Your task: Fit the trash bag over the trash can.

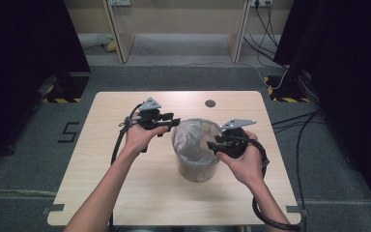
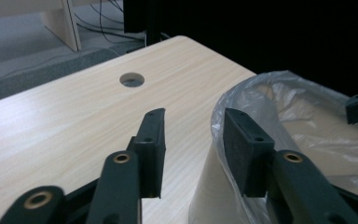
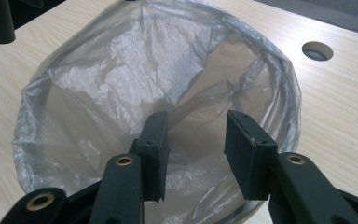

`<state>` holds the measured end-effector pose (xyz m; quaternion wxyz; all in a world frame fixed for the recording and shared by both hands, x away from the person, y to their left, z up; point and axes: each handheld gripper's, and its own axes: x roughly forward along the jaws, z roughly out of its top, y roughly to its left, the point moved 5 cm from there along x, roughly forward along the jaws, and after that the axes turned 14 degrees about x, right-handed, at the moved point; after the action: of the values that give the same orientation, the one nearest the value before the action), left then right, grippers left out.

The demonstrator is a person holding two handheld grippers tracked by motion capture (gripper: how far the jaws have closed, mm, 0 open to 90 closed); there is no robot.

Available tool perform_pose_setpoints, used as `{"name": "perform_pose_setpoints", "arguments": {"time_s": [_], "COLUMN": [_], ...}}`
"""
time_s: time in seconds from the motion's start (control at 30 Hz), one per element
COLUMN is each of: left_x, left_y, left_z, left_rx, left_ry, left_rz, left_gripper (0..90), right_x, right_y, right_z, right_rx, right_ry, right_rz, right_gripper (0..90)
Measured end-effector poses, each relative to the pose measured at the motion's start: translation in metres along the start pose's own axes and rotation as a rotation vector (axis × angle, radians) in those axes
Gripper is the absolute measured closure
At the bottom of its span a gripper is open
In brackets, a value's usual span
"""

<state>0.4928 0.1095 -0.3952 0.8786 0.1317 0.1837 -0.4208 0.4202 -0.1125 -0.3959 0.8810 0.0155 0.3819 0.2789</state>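
**Inspector:** At the middle of the surface (image 1: 125, 188), what stands, and where are you?

**Operator:** A small waste bin (image 1: 198, 170) stands upright there, lined with a thin grey plastic bag (image 3: 121, 74). My left gripper (image 1: 170, 122) sits just beside the bin's rim on its left. My right gripper (image 1: 212, 145) hangs at the rim on the opposite side, looking down into the bag.

**Inspector:** State of the jaws?

**Operator:** Left jaws stand spread. One pad is outside the bag's edge and the other just at it, with nothing pinched. Right jaws are also spread, above the liner and gripping nothing.

**Inspector:** Progress?

**Operator:** I judge the lining nearly done. The bag is opened out inside, and its edge is folded over the rim most of the way round. It is crumpled and loose at the near side. What seems left is tidying that edge and backing both grippers off.

**Inspector:** Anything else present?

**Operator:** A round cable hole (image 1: 210, 103) toward the far edge.
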Motion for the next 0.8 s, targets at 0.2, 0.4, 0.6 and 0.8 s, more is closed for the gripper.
{"name": "perform_pose_setpoints", "arguments": {"time_s": [0.2, 0.4, 0.6, 0.8], "left_x": [-0.004, 0.002, 0.024, 0.032], "left_y": [-0.006, -0.033, -0.061, -0.056], "left_z": [0.009, 0.019, 0.014, 0.005], "left_rx": [0.028, 0.137, 0.293, 0.364], "left_ry": [-0.019, -0.022, 0.092, 0.178], "left_rz": [0.002, -0.063, -0.159, -0.116], "left_gripper": [54.3, 59.9, 61.5, 65.0], "right_x": [0.0, 0.003, 0.011, 0.009], "right_y": [0.004, 0.007, 0.01, 0.007], "right_z": [0.004, 0.007, 0.005, -0.002], "right_rx": [-0.002, -0.006, -0.025, -0.054], "right_ry": [-0.014, -0.021, 0.017, 0.057], "right_rz": [0.001, 0.002, -0.003, -0.028], "right_gripper": [58.0, 57.6, 57.5, 57.6]}}
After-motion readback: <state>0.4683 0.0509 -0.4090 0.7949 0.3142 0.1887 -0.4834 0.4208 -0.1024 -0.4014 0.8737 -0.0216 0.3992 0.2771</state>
